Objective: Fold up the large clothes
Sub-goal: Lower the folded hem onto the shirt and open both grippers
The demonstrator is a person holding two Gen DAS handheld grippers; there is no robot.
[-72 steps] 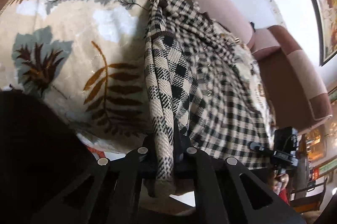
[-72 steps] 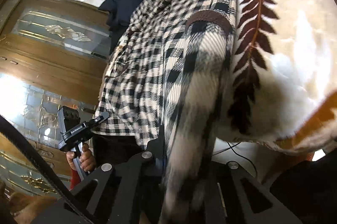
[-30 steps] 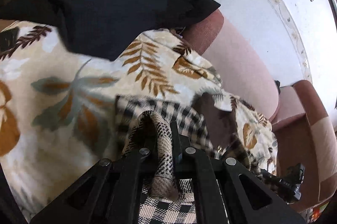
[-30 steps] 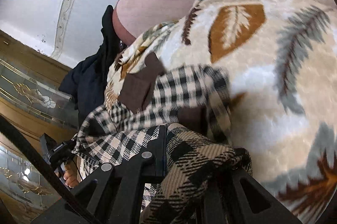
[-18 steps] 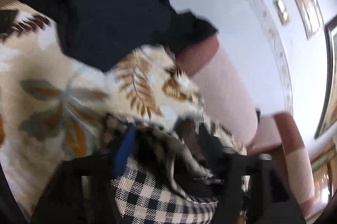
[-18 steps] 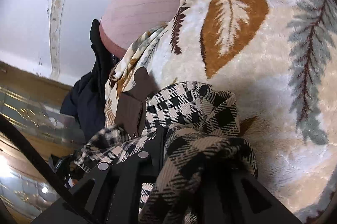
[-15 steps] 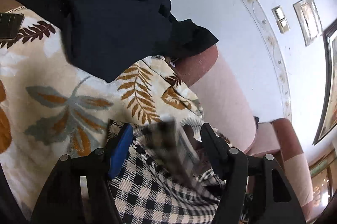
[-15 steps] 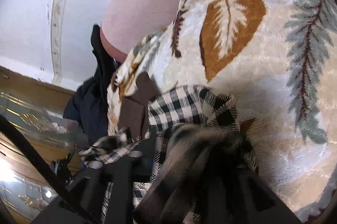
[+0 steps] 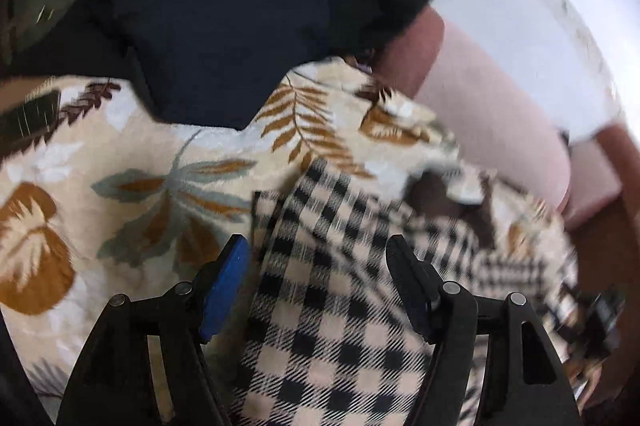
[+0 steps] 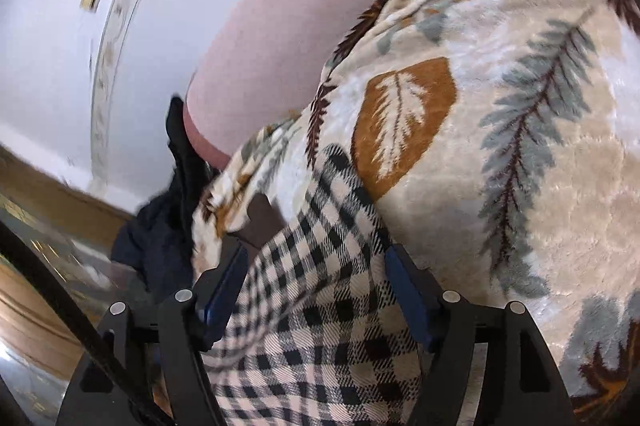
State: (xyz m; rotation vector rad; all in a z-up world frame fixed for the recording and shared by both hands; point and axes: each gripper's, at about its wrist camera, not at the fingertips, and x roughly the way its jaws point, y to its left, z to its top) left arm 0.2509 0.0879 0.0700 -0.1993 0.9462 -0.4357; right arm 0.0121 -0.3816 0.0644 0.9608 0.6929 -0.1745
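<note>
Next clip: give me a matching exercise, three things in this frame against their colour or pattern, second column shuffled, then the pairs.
Things:
1. garment lying between the tools
2. blanket under it
3. clothing heaped behind the blanket

Looks:
A. dark navy, plain
B. black and cream check
C. beige with leaf print

Pairs: 1-B, 2-C, 3-A

- We carry a left gripper [image 9: 316,254] of matte black angular plastic with triangular cut-outs, silver round screws and blue finger pads [image 9: 224,286].
- Our right gripper [image 10: 316,262] matches it, with a thin black cable [image 10: 60,290] alongside.
</note>
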